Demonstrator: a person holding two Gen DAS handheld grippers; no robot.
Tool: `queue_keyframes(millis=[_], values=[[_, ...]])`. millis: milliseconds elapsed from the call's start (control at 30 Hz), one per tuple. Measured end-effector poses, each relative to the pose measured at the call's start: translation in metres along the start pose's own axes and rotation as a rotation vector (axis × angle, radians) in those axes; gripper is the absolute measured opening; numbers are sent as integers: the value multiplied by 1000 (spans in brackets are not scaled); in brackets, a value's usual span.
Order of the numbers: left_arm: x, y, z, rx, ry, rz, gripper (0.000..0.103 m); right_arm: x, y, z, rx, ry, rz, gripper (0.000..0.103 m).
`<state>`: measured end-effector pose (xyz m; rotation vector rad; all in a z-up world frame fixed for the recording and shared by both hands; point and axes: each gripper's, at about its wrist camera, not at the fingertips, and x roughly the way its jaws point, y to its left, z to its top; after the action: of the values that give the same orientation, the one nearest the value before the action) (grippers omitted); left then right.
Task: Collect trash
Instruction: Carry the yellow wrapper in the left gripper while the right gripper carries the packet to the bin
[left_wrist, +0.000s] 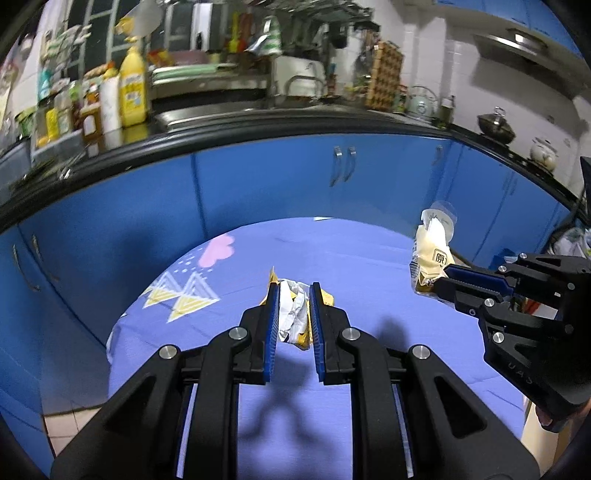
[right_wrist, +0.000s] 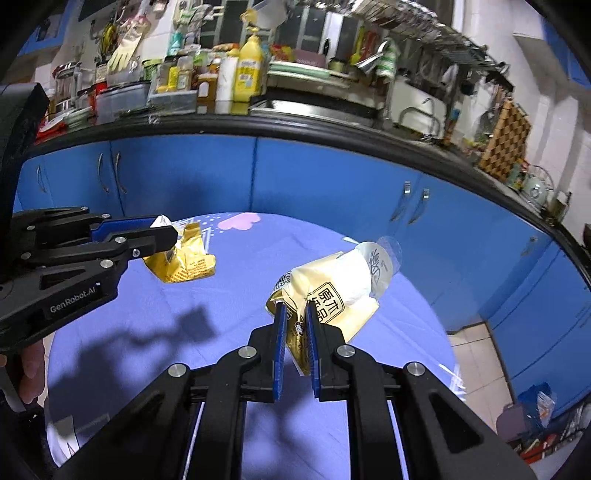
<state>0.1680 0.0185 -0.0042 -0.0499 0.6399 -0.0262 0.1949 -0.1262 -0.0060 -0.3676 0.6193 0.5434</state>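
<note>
Left wrist view: left gripper (left_wrist: 293, 295) pitched downward over the cloth (left_wrist: 369, 258), clamped on a crumpled yellow wrapper (left_wrist: 295, 314) pinched between both blue pads, wrapper lifted clear of the cloth with its shadow below. Ahead, blue cabinets (left_wrist: 277, 173) under a black counter (left_wrist: 258, 125). Off to the right, the right gripper (left_wrist: 441, 278) reaching in from the side, tilted down, clenched on a cream packet (left_wrist: 432, 254) sticking up past its tips.

Right wrist view: right gripper (right_wrist: 295, 308) angled down, jaws nearly together, grasping the cream packet (right_wrist: 332, 291) by 1 lower corner; rest of the packet fanning up and right beyond the fingertips, above the cloth (right_wrist: 240, 295). To the left, the left gripper (right_wrist: 162, 236) held level-ish and sideways, gripping the yellow wrapper (right_wrist: 188, 262), which hangs below and past its tips. Part of a hand (right_wrist: 31, 365) wrapped on that gripper's handle at the left edge. Both pieces of trash in the air, well apart, 1 per gripper.
</note>
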Motion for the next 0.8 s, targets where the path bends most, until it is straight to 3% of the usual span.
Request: queue_keyframes(millis=[800], values=[[-5, -183, 22, 238, -36, -181, 17, -99, -123, -77, 188, -52, -207, 11]])
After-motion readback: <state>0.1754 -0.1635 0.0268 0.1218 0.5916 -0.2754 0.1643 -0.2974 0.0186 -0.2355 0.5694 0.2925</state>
